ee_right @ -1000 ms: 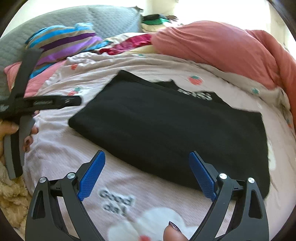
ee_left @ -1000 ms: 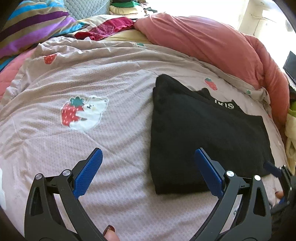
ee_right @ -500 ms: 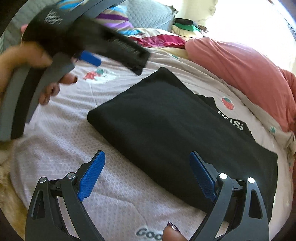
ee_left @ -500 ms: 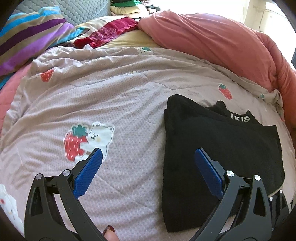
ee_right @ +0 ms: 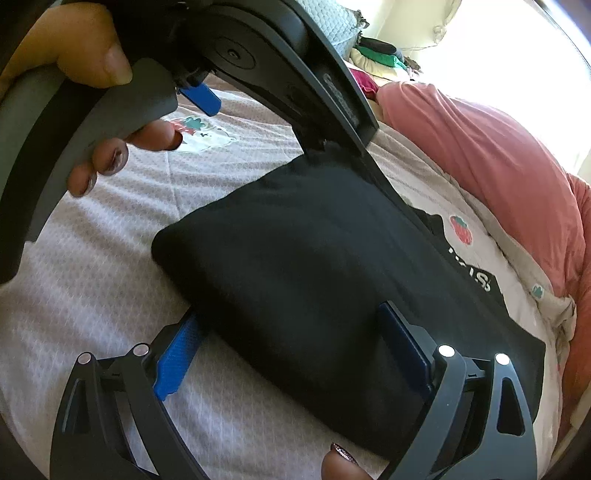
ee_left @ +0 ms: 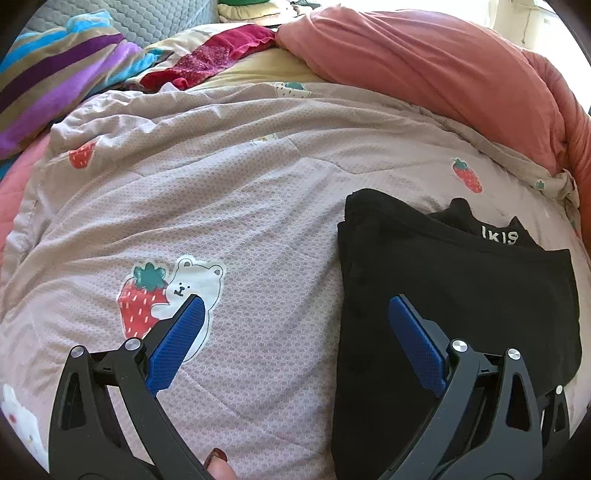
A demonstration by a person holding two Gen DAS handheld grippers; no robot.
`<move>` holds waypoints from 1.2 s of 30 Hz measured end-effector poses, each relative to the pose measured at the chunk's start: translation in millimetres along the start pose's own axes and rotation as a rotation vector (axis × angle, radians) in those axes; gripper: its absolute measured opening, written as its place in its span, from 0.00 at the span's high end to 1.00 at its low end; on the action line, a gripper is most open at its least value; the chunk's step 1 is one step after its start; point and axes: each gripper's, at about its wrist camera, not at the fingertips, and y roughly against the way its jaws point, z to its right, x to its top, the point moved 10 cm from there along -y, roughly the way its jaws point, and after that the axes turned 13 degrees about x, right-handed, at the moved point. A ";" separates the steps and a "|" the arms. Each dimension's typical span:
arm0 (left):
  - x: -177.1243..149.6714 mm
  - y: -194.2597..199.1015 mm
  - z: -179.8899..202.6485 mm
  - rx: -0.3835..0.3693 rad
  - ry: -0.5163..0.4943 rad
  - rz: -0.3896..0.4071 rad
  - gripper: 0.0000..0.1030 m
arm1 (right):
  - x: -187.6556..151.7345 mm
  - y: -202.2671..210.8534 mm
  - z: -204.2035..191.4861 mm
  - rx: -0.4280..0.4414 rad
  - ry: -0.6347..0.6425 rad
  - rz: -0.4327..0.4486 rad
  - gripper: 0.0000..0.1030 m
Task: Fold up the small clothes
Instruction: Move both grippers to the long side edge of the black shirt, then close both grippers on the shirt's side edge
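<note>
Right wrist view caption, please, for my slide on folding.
Open right hand-held gripper straddles the folded black garment on a strawberry-print quilt.

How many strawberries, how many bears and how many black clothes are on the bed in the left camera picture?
Strawberries, plain red: 2, one far left, one far right
Strawberry hugged by a bear: 1
White bears: 2, the hugging one and a part-seen one at the bottom left edge
Black folded garment: 1
Total: 6

Strawberry-and-bear quilt (ee_left: 258, 206), salmon-pink duvet (ee_left: 424, 62), striped blanket (ee_left: 55, 77), crimson cloth (ee_left: 221, 51), grey quilted cushion (ee_left: 147, 18)
</note>
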 end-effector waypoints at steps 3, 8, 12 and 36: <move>1.3 -5.1 1.4 -0.002 0.002 -0.011 0.10 | 8.3 -4.3 3.9 -0.020 0.008 0.010 0.11; 3.8 -12.7 4.5 -0.020 0.016 -0.039 0.10 | 15.8 6.0 9.1 -0.028 -0.005 0.077 0.37; 4.6 -15.3 13.2 -0.056 0.023 -0.065 0.10 | 19.5 23.8 11.2 0.010 -0.033 0.157 0.84; 6.9 17.6 93.6 -0.308 0.043 -0.144 0.80 | 4.3 82.7 48.6 0.025 -0.168 0.362 0.93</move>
